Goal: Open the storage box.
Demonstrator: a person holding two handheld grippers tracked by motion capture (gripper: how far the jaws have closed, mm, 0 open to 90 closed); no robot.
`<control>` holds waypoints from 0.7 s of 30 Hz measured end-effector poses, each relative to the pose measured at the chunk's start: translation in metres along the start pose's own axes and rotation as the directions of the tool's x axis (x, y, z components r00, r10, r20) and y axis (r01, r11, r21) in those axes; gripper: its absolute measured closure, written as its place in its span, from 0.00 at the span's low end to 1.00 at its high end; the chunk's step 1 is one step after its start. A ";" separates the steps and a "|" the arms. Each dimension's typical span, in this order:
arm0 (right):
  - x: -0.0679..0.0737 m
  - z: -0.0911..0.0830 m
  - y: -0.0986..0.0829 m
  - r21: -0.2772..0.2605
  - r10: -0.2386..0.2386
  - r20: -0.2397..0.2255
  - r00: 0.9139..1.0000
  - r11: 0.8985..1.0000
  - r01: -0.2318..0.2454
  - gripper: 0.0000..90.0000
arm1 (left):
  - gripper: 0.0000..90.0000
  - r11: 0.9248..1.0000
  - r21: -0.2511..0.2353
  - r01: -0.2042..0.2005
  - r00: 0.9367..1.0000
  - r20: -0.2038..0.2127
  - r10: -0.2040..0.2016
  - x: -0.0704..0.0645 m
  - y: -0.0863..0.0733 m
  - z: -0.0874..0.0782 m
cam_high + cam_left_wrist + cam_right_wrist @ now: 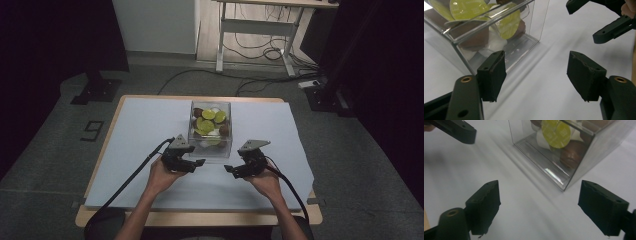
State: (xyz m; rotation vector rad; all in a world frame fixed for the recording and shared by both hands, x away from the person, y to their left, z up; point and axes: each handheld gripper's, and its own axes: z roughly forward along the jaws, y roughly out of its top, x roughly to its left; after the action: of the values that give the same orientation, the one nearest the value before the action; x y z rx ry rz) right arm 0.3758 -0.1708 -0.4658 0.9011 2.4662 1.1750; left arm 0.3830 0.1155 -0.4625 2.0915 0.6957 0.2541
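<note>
A clear square plastic box (210,131) stands mid-bench on the pale grey sheet (145,125), holding lime-green-lidded and brown coffee capsules (208,114); they overlap, so the count is unclear, perhaps four green tops. The left gripper (196,163) and right gripper (230,170) hover just before it, both with fingers spread and empty.

Dim high view (black corners), brighter close-ups, soft shadows, mild blur.

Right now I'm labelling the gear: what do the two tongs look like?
Both the left tongs and right tongs are black, with blocky jaws on arms with brass-ringed holes, a grey three-cornered plate on top and a black cable trailing back. No sleeves show.
</note>
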 end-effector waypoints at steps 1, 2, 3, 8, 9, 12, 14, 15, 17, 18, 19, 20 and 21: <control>0.000 0.001 0.001 -0.006 0.002 -0.004 1.000 1.000 -0.002 0.22 | 0.36 1.000 -0.001 0.000 1.000 0.001 0.000 0.000 0.001 0.001; 0.000 0.001 0.002 -0.010 0.007 -0.009 1.000 1.000 -0.007 0.23 | 0.36 1.000 0.002 -0.001 1.000 0.001 0.001 0.000 0.002 0.002; 0.000 0.002 0.003 -0.013 0.006 -0.009 1.000 1.000 -0.006 0.24 | 0.37 1.000 0.002 -0.001 1.000 0.001 0.001 0.000 0.002 0.002; 0.001 0.006 0.008 -0.020 -0.006 -0.013 1.000 1.000 0.006 0.31 | 0.42 1.000 -0.008 0.010 1.000 -0.013 -0.010 0.003 0.004 0.006; 0.002 0.006 0.010 -0.019 -0.006 -0.013 1.000 1.000 0.005 0.32 | 0.43 1.000 -0.008 0.015 1.000 -0.016 -0.015 0.004 0.004 0.006; 0.002 0.009 0.013 -0.027 -0.008 -0.017 1.000 1.000 0.008 0.36 | 0.46 1.000 -0.009 0.021 1.000 -0.023 -0.021 0.006 0.004 0.007; 0.001 0.011 0.014 -0.024 -0.003 -0.015 1.000 1.000 0.003 0.38 | 0.48 1.000 -0.008 0.021 0.999 -0.024 -0.021 0.006 0.004 0.008; 0.001 0.013 0.015 -0.023 0.001 -0.012 1.000 1.000 -0.001 0.40 | 0.49 1.000 -0.004 0.016 0.999 -0.030 -0.016 0.007 0.005 0.009; 0.001 0.015 0.016 -0.024 -0.002 -0.018 1.000 1.000 0.002 0.43 | 0.51 1.000 -0.003 0.015 0.999 -0.033 -0.015 0.007 0.005 0.010; 0.002 0.016 0.017 -0.026 -0.006 -0.015 1.000 1.000 0.005 0.45 | 0.52 1.000 -0.002 0.013 0.999 -0.034 -0.013 0.008 0.005 0.011; 0.002 0.017 0.017 -0.029 -0.009 -0.013 1.000 1.000 0.008 0.46 | 0.53 1.000 -0.002 0.013 0.999 -0.038 -0.013 0.008 0.006 0.012; 0.002 0.017 0.018 -0.031 -0.010 -0.011 1.000 0.999 0.010 0.48 | 0.54 1.000 -0.003 0.013 0.999 -0.039 -0.013 0.008 0.006 0.013; 0.002 0.018 0.019 -0.036 -0.008 -0.010 1.000 0.999 0.007 0.50 | 0.55 1.000 -0.004 0.014 0.999 -0.040 -0.015 0.008 0.006 0.013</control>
State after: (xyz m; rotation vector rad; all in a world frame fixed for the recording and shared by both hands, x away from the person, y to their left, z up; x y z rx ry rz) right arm 0.3907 -0.1493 -0.4623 0.8773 2.4468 1.2202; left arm 0.3977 0.1081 -0.4657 2.0822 0.7337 0.2900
